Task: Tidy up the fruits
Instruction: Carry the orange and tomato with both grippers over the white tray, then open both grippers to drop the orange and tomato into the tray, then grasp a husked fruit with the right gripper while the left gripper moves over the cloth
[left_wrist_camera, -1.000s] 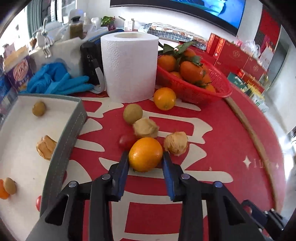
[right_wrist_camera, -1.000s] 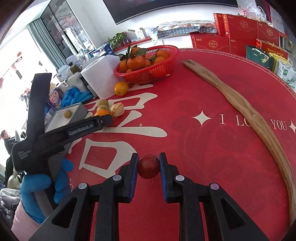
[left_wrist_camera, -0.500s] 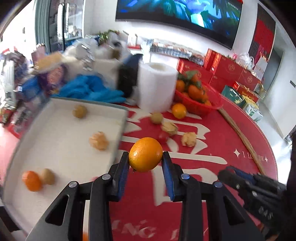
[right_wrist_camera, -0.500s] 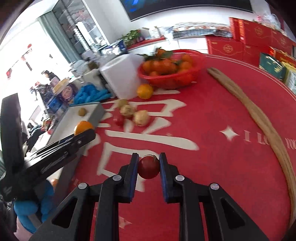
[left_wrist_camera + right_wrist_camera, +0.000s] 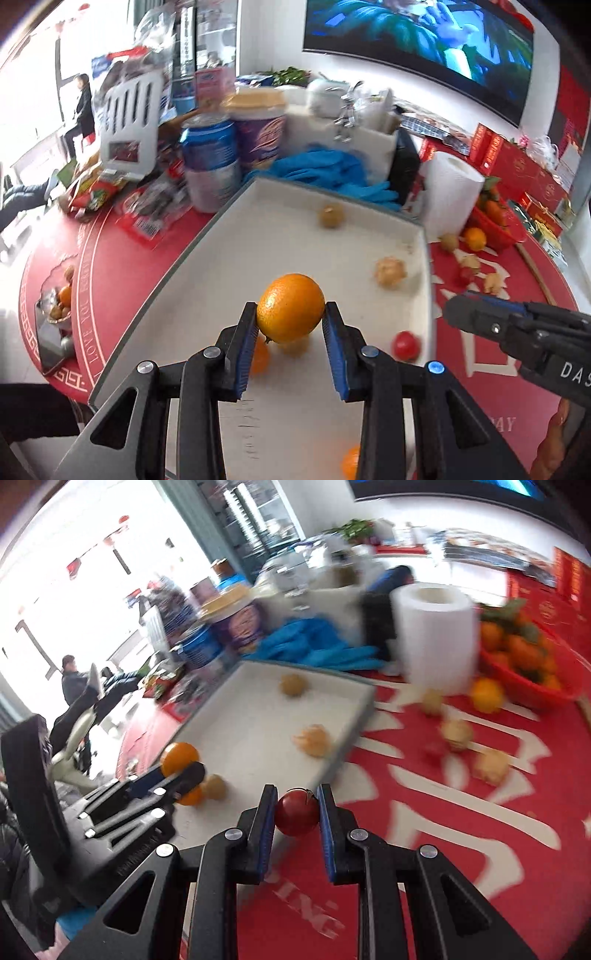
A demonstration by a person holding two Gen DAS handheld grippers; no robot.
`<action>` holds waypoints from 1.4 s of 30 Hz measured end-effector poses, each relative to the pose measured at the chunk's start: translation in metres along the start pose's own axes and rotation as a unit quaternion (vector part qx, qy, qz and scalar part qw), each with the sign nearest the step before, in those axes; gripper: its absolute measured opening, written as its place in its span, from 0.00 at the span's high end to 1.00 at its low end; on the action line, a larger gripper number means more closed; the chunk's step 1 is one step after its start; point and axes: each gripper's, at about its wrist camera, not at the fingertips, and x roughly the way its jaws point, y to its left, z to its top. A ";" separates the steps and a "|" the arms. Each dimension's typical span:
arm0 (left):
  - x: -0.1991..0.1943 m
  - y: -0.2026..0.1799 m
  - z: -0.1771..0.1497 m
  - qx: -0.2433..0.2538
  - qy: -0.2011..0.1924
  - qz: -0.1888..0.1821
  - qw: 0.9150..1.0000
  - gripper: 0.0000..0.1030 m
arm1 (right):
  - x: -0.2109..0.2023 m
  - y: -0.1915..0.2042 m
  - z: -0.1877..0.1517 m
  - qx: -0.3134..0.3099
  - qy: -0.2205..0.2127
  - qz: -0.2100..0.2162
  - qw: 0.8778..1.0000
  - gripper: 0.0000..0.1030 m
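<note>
My left gripper (image 5: 291,325) is shut on an orange (image 5: 290,313) and holds it above the white tray (image 5: 258,266). In the right wrist view the same orange (image 5: 179,757) shows at the left, over the tray (image 5: 236,738). My right gripper (image 5: 297,808) is shut on a small red fruit (image 5: 297,811) just off the tray's near right edge, above the red tablecloth. The tray holds several fruits: a red one (image 5: 405,345), a peeled pale one (image 5: 390,272), a brownish one (image 5: 331,217) and small oranges (image 5: 258,356).
A paper roll (image 5: 437,638) and a red basket of oranges (image 5: 524,657) stand at the back right. Loose fruits (image 5: 458,734) lie on the red cloth between tray and basket. Blue gloves (image 5: 325,173), cans (image 5: 210,170) and packets crowd behind the tray.
My left gripper has carried the orange from the cloth leftward to over the tray. My right gripper has moved left with the red fruit to the tray's edge.
</note>
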 end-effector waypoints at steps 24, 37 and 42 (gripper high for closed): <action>-0.019 -0.002 -0.006 0.020 -0.030 -0.005 0.999 0.23 | -0.025 -0.062 -0.010 0.050 -0.016 -0.127 0.991 0.00; -0.036 -0.086 -0.010 0.119 -0.030 -0.056 0.991 0.23 | -0.030 -0.141 -0.054 0.060 0.024 -0.253 0.965 0.00; -0.034 -0.111 -0.013 0.138 -0.017 -0.070 0.988 0.23 | -0.013 -0.146 -0.038 0.052 0.012 -0.251 0.967 0.00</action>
